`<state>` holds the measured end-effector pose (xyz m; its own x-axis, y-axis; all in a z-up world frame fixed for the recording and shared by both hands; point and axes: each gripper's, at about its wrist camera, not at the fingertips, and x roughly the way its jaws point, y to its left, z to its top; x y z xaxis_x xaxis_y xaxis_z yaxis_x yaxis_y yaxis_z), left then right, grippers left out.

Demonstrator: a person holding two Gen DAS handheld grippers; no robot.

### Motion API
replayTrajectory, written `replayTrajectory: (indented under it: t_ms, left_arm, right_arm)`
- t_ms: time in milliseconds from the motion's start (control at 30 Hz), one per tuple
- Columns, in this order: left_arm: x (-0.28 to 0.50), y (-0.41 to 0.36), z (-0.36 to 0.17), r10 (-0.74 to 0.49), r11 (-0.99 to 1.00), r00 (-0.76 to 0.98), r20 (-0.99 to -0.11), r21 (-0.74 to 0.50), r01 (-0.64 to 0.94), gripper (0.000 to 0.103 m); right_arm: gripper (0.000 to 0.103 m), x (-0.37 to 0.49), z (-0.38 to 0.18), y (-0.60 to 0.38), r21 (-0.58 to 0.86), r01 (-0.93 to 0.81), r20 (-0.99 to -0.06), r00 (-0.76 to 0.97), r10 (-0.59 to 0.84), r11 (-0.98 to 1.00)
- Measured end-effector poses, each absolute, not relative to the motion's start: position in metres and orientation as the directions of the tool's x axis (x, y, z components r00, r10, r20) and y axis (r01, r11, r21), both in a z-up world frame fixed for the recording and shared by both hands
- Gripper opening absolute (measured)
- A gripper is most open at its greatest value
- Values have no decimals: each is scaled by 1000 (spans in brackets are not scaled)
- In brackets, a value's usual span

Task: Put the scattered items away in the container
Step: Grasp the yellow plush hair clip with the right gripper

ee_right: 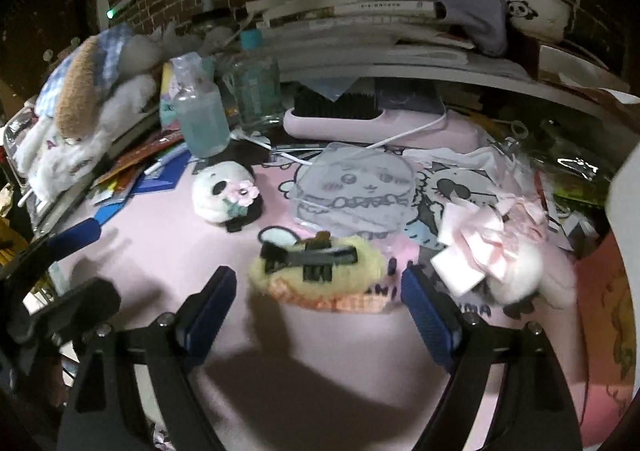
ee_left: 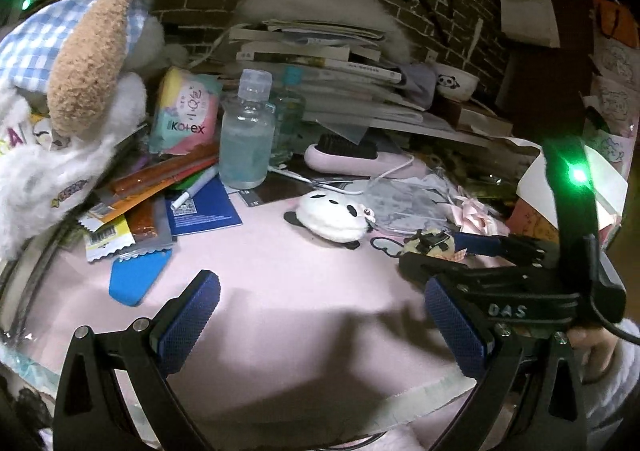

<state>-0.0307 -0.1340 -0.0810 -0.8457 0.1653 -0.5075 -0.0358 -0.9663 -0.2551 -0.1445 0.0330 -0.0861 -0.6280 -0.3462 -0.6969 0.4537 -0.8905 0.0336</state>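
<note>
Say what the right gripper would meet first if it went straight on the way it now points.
Probably the fuzzy yellow hair clip, lying on the pink mat just ahead of the open right gripper, though depth is hard to judge.

Both claws (ee_left: 320, 315) (ee_right: 318, 311) wide apart, empty

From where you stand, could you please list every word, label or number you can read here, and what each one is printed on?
"Kotex": on the pastel pad packet behind the clear bottle.
"DAS": on the right hand-held gripper, seen from the left wrist.
Large "4": on the plush toy, partly cut off.
Pink mat lettering: only fragments, unreadable.
Book spines, blue booklet, barcoded sachets: too small or blurred.
</note>
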Motion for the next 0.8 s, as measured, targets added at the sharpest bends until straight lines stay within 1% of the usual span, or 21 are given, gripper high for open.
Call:
replayTrajectory:
  t_ms: [67,267,300,367,467,567,800]
  left_arm:
    - [-32,-135,-83,164,-965,-844,-510,-259,-31,103]
    - [-36,-137,-87,165,-965,-838,-520,-262,-27,103]
    - [-36,-137,-87,165,-965,-837,-521,-262,-27,103]
    - [-36,-136,-87,167,-964,-837,-521,-263,-29,103]
    - [-35,-134,-86,172,-964,-837,-520,-262,-36,103]
    - [-34,-133,-84,177,-964,-838,-516,-264,-40,103]
    - [-32,-129,-84,170,-964,-833,-527,-263,-31,103]
  right_arm:
    - [83,-152,-88,31,40,449,-713,-613,-340,-892]
    - [82,-160,-88,29,41,437,-724,-606,-328,-898]
    - [81,-159,-89,28,25,438,-723,-613,-319,-899]
    - [67,-155,-89,25,-8,447,-715,-628,-307,-894]
    - [60,-149,-89,24,-19,460,-705,-636,-314,-888]
    - [55,-146,-88,25,-16,465,-704,-634,-320,-885]
    - [53,-129,-80,29,-47,460,-667,-675,-315,-887]
